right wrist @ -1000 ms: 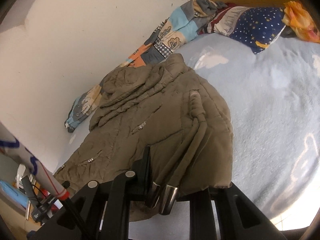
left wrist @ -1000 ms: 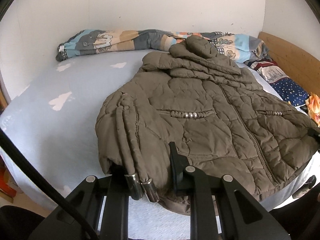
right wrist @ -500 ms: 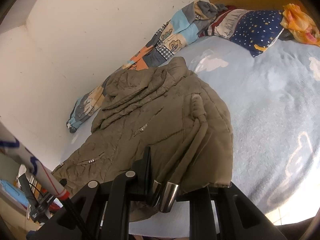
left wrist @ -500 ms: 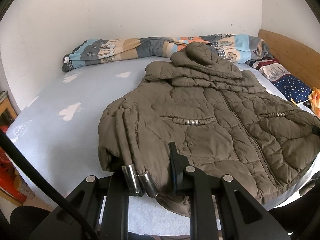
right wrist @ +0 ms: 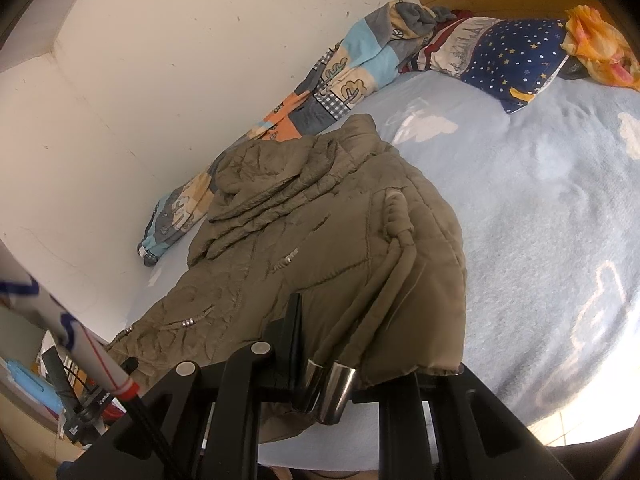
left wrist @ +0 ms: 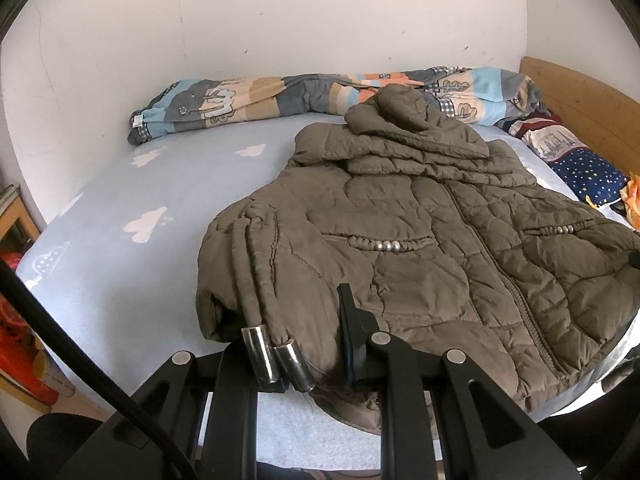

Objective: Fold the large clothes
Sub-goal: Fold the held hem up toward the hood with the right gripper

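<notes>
A quilted olive-brown jacket (left wrist: pixel 420 248) lies spread front-up on a bed (left wrist: pixel 120 264) covered by a pale blue sheet printed with white clouds, its hood toward the white wall and its hem hanging toward the near edge of the mattress. The left gripper (left wrist: pixel 308 344) has its jaws clamped tight on the hem at one bottom corner, a fold of the padded cloth pinched between them, with two drawstring cords ending in shiny metal caps (left wrist: pixel 276 356) draped over the near finger. The right gripper (right wrist: pixel 352 356) grips the opposite bottom corner of the hem in the same way, jaws nearly closed on the fabric, and another pair of metal-capped cords (right wrist: pixel 326 390) hangs across it. Small silver beads trim the pocket openings. Along the wall lies a rolled patchwork duvet (left wrist: pixel 280 96) in blue, orange, grey and beige with tree drawings. Near the wooden headboard (left wrist: pixel 580 96) sits a navy pillow (right wrist: pixel 516 60) with stars, its striped end carrying large letters that seem to read "MILAN", though partly hidden. An orange cloth (right wrist: pixel 600 48) rests beside it.
</notes>
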A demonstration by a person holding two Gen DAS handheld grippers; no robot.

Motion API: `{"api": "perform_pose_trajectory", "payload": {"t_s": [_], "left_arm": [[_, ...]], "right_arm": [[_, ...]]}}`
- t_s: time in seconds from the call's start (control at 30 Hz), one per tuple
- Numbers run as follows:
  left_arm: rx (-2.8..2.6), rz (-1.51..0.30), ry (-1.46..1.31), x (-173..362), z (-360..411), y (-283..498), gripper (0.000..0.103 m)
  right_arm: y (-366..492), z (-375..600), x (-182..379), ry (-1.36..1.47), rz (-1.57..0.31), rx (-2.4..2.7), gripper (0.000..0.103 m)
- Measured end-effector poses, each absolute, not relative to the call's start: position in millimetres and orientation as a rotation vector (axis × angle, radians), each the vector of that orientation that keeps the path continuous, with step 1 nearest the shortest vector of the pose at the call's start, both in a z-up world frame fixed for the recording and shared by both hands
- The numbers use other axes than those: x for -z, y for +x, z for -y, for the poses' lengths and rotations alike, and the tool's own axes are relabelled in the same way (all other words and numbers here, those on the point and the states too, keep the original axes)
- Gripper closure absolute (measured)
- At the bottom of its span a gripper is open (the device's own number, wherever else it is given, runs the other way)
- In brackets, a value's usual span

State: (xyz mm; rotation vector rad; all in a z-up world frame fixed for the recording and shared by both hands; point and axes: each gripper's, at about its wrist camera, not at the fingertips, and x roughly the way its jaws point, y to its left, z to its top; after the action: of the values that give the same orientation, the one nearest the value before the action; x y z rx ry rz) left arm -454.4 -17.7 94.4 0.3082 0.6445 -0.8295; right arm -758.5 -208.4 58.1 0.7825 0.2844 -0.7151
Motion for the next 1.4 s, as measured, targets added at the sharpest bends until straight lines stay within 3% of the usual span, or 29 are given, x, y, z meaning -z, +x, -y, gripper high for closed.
{"api": "perform_pose_trajectory", "payload": {"t_s": [0.43, 0.77, 0.93, 1.0, 1.1, 1.27, 1.4], "left_arm": [[0.851, -0.630, 0.269, -117, 21, -440, 0.085], [0.917, -0.565, 0.184, -186, 51, -401, 0.084], [0.954, -0.626, 0.105, -226, 90, -359, 0.081], [0.974, -0.669, 0.065, -239, 107, -341, 0.076], [1.010, -0.745, -0.008, -260, 140, -300, 0.059], [1.037, -0.831, -0.111, -278, 186, -238, 0.051], [1.015, -0.782, -0.191, -303, 202, -190, 0.040]], "right_arm": [[-754, 213, -81, 0.772, -0.258, 0.686, 0.085], [-740, 241, -152, 0.689, -0.161, 0.662, 0.086], [-718, 276, -191, 0.639, -0.139, 0.668, 0.086], [-707, 294, -203, 0.635, -0.135, 0.670, 0.086], [-685, 331, -220, 0.635, -0.133, 0.687, 0.086], [-638, 422, -232, 0.652, -0.165, 0.726, 0.086], [-599, 488, -229, 0.648, -0.202, 0.778, 0.086]]}}
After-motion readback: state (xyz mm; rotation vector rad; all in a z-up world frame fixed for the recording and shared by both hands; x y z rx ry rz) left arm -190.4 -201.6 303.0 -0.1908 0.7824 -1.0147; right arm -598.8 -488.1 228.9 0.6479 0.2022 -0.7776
